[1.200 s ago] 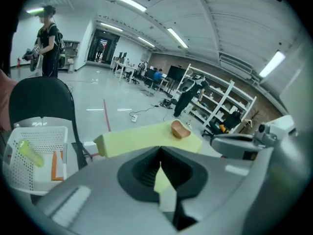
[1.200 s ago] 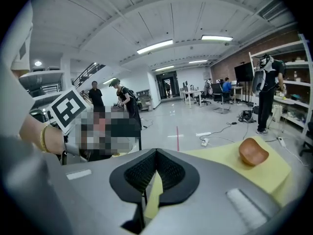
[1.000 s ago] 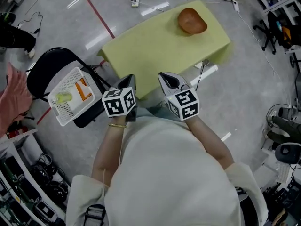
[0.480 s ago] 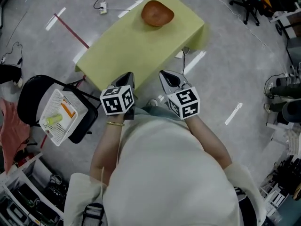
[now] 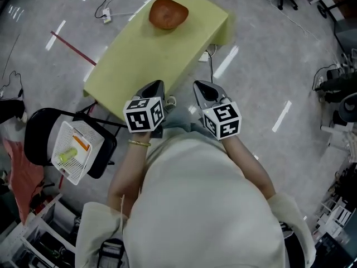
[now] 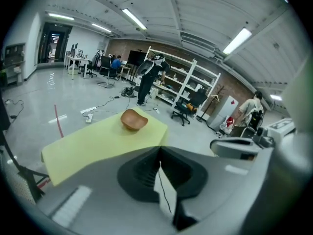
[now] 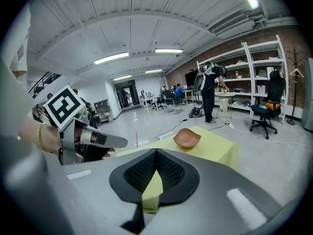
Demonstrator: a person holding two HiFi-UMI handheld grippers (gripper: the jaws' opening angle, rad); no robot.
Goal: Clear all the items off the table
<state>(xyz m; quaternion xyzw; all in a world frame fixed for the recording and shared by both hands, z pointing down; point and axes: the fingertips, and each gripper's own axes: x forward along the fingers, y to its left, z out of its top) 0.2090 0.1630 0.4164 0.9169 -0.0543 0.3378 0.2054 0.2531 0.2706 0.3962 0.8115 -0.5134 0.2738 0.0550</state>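
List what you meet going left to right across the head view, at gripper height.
basket → left gripper → right gripper. The table and bowl are left out because they overlap the grippers' span.

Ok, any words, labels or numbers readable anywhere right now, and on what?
No text can be read.
Left marker cube and right marker cube: black-and-white square patterns only, no letters or numbers.
Orange-and-white pack in the basket: any print is too small to read.
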